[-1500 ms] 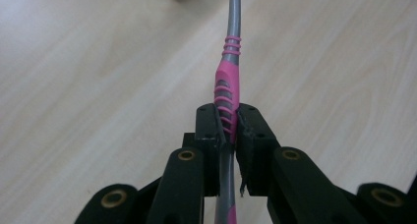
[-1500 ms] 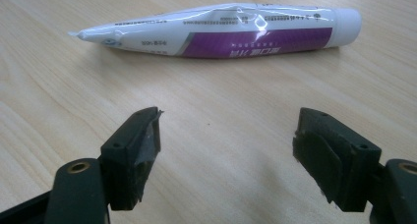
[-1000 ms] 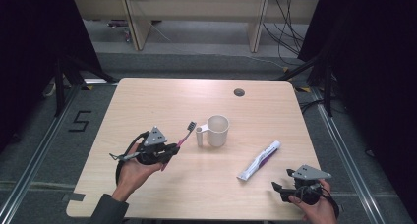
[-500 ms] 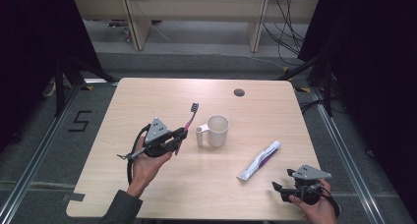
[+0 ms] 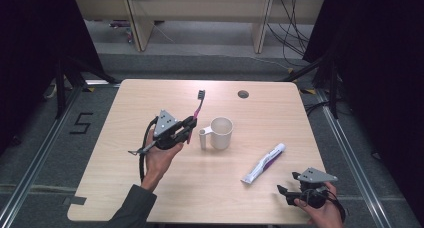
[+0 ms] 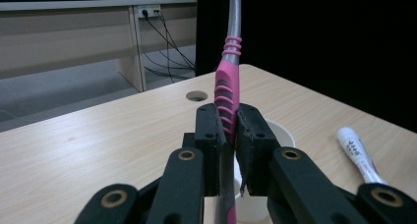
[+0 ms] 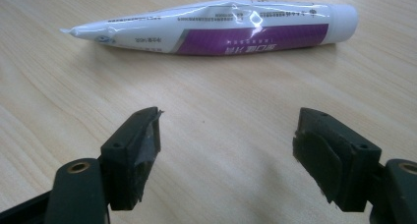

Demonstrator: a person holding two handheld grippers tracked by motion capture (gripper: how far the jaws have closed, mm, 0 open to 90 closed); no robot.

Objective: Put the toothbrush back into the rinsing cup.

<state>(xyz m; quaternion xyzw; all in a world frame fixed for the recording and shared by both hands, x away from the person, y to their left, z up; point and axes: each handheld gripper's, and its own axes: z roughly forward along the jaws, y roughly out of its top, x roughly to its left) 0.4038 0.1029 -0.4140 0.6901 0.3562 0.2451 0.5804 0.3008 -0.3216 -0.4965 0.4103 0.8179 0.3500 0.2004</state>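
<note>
One toothbrush [image 5: 197, 107], now raised upright, sits clamped in the left gripper [image 5: 186, 128]; one mug [image 5: 219, 133], one toothpaste tube [image 5: 263, 162]; the right gripper [image 7: 226, 150] gapes wide.

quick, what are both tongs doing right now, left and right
Left tongs: closed on the pink toothbrush, lifted beside the mug.
Right tongs: open, holding nothing, facing the toothpaste tube.
</note>
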